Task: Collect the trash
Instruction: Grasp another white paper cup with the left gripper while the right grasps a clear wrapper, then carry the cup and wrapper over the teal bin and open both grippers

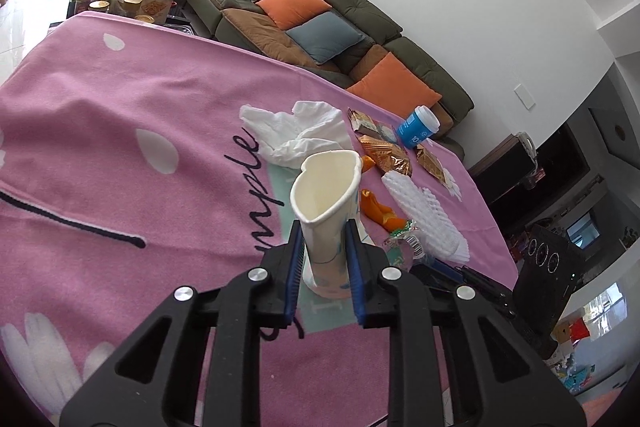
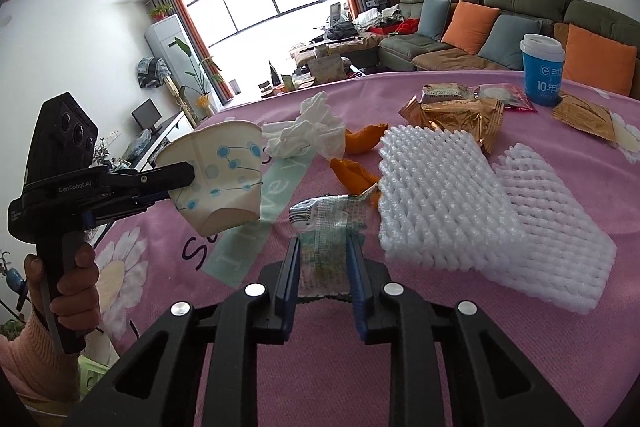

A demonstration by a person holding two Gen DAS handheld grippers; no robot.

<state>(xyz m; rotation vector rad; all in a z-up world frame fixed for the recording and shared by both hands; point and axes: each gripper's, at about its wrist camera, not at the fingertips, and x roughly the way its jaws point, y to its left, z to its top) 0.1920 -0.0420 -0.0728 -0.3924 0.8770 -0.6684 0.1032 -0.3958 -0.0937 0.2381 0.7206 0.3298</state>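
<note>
A squashed paper cup [image 1: 326, 211] is being pinched between the pads of the left gripper [image 1: 324, 227], jaws nearly closed on its sides, rim dented into a heart shape; in the right wrist view the same cup [image 2: 222, 179] is being held clear of the pink tablecloth [image 2: 440, 327], tilted, with the left gripper [image 2: 188, 179] gripped by a person's hand [image 2: 76, 287] in a pink sleeve. A crinkled clear wrapper [image 2: 326, 235] is being clamped by the right gripper [image 2: 323, 247], jaws narrow, pads pressing on both edges, wrapper's far end lying on the cloth. Other trash is being left on the table: crumpled tissue [image 2: 308, 131] beyond the cup, orange peel [image 2: 354, 171] pieces just beside the tissue, two white foam nets [image 2: 448, 199] overlapping to the right of the wrapper, gold snack wrappers [image 2: 460, 119] behind the nets, a blue cup with white lid [image 2: 542, 71] standing upright near the far edge. A green sofa [image 2: 500, 11] with orange and grey cushions is being seen behind the table
</note>
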